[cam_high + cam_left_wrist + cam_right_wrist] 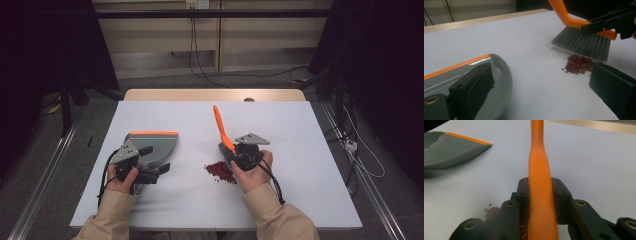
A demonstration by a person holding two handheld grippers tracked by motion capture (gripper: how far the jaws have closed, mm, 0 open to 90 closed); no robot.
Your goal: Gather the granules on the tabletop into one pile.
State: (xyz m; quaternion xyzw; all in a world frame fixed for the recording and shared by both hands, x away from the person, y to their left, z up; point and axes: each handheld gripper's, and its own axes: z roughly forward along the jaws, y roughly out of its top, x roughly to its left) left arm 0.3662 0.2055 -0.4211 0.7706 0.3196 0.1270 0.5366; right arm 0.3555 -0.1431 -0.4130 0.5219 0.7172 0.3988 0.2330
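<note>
High view: right gripper [233, 150] pinches a light, stiff brush [220, 128] beside the beans [220, 171]; left gripper [150, 162] reaches the dustpan [157, 142].

Left gripper view: its jaws stand spread, holding nothing.

Right gripper view: pads squeeze the smooth handle; grip there seems best.

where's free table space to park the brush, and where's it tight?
Free: the far strip between the dustpan lip and the table back edge; the right side past the right gripper; the near edge between the sleeves. Tight: the gap between dustpan and red beans, with the brush just behind the pile.
</note>
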